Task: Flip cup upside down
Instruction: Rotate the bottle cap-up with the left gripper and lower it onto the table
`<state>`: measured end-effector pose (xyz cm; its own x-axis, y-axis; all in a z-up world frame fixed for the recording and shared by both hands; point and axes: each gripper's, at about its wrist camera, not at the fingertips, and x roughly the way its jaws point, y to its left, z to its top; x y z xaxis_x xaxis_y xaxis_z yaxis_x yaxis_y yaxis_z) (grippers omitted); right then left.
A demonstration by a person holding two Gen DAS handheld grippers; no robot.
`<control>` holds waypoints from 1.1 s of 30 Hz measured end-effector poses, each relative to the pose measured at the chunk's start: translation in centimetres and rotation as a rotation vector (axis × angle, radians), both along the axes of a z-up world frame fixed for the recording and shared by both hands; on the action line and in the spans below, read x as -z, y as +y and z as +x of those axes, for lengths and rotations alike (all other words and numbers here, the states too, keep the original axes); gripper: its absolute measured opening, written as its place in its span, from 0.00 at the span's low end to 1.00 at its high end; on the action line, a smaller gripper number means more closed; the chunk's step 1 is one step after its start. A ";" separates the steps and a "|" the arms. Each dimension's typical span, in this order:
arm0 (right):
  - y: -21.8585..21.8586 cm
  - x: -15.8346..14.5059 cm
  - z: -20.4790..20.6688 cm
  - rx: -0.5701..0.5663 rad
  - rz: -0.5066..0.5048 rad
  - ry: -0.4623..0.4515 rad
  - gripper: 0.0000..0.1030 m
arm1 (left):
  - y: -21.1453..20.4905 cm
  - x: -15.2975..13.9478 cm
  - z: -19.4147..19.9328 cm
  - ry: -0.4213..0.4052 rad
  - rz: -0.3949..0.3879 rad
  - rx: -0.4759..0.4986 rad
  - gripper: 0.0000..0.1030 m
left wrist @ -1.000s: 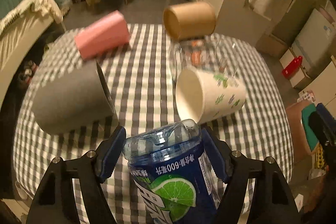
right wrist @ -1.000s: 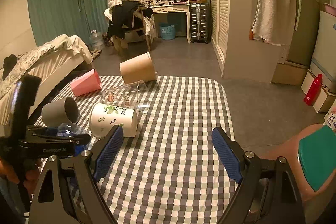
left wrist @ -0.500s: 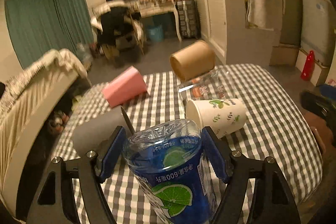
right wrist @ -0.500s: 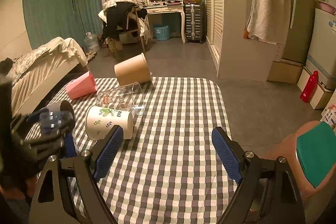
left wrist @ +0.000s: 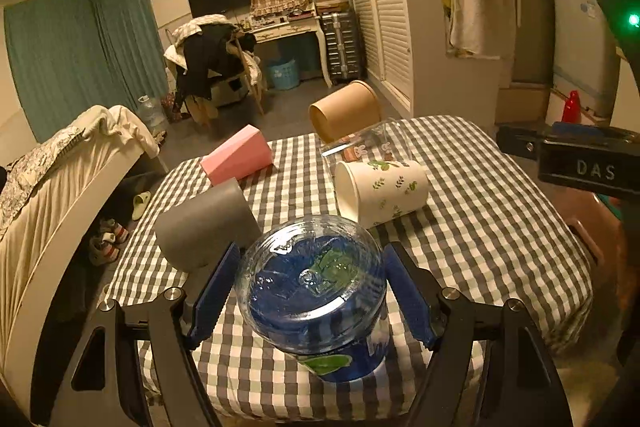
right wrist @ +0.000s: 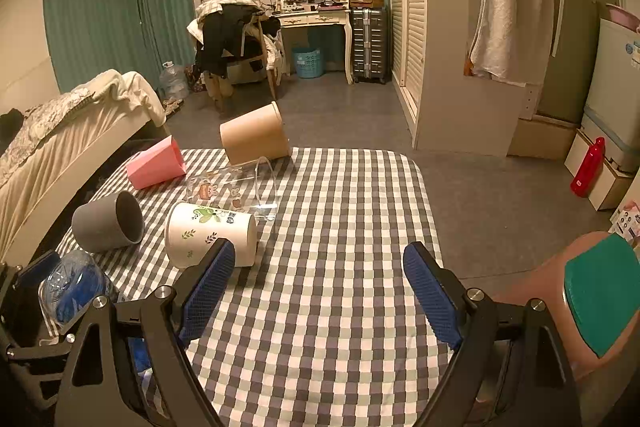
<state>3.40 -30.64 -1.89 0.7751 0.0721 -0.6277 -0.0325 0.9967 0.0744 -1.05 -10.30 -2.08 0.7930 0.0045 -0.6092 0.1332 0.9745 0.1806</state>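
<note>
Left gripper (left wrist: pixel 310 297): standing over the near left corner of the table, its blue pads sitting either side of the bottle cup; a sliver of gap is showing at each pad, so whether the jaws are gripping or just bracketing it cannot be told.
Bottle cup (left wrist: pixel 316 291): clear plastic with a blue lime label, standing bottom-up on the checked tablecloth (left wrist: pixel 480 211), its round base facing upward toward the camera.
Right gripper (right wrist: pixel 316 291): hovering over the near right part of the cloth with jaws spread wide, holding nothing.
Grey cup (left wrist: pixel 204 227): lying on its side just beyond the left gripper's left pad.
White leaf-print cup (left wrist: pixel 380 189): lying on its side mid-table, mouth facing left.
Clear glass (right wrist: pixel 234 189): lying on its side just behind the white cup.
Pink cup (left wrist: pixel 236 155): lying tipped over toward the far left edge.
Brown paper cup (left wrist: pixel 344 111): lying tilted at the far edge, beside the glass.
</note>
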 end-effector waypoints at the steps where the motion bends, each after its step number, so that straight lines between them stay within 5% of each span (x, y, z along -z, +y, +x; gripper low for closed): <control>1: 0.1 0.0 -0.1 0.001 -0.001 0.000 0.84 | -0.1 0.1 0.0 -0.008 0.003 0.003 0.75; 4: 0.1 0.0 -0.1 0.004 -0.001 0.001 0.84 | -0.6 0.5 0.0 -0.048 0.050 -0.004 0.85; 12: -0.3 0.3 -0.1 0.017 -0.001 0.006 0.84 | -0.8 1.0 -0.2 -0.090 0.066 0.001 0.88; 22: 0.3 0.2 -0.1 0.001 -0.012 0.009 0.84 | 1.2 2.4 1.4 -0.008 -0.096 -0.010 0.95; 25: 0.4 0.3 -0.1 -0.001 -0.014 0.011 0.84 | 1.6 2.5 1.8 0.000 -0.137 0.005 0.93; 28: 0.6 0.3 0.0 -0.001 -0.017 0.015 0.84 | 1.3 2.1 2.0 -0.012 -0.132 0.026 0.74; 33: 0.8 0.3 0.2 -0.006 -0.017 0.016 0.84 | 1.1 1.5 3.5 -0.044 -0.122 0.026 0.73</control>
<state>3.62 -29.82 -2.21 0.7643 0.0661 -0.6415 -0.0377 0.9976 0.0578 2.47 -9.23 -3.57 0.8180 -0.0887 -0.5683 0.1533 0.9859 0.0668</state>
